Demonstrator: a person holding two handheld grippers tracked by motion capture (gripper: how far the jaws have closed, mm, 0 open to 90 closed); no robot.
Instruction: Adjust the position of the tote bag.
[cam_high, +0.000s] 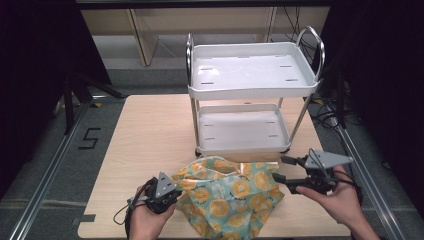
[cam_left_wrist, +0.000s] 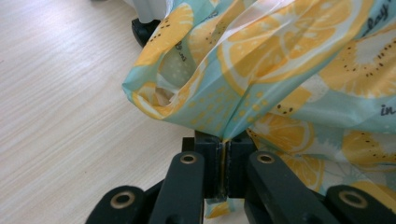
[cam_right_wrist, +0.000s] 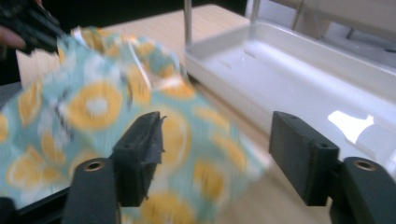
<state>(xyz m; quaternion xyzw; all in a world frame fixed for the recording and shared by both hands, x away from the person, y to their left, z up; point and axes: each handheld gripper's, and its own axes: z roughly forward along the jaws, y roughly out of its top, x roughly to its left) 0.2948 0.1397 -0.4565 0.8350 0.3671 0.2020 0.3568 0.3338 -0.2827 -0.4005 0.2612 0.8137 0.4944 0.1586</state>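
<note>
A teal bag printed with orange slices (cam_high: 230, 195) lies crumpled on the wooden table (cam_high: 150, 130) near its front edge. My left gripper (cam_high: 176, 192) is at the bag's left edge. In the left gripper view its jaws (cam_left_wrist: 225, 142) are shut on a fold of the bag (cam_left_wrist: 280, 60), whose mouth gapes just beyond them. My right gripper (cam_high: 281, 169) hovers just off the bag's right corner, held in a hand. In the right gripper view it (cam_right_wrist: 215, 140) stands wide open, with the blurred bag (cam_right_wrist: 93, 107) lying beyond the jaws and nothing pressed between them.
A white two-tier cart (cam_high: 252, 87) with chrome handles stands on the far half of the table, right behind the bag; its lower tray (cam_right_wrist: 289, 70) is close to my right gripper. The other gripper (cam_right_wrist: 28, 23) shows at the top left of the right gripper view.
</note>
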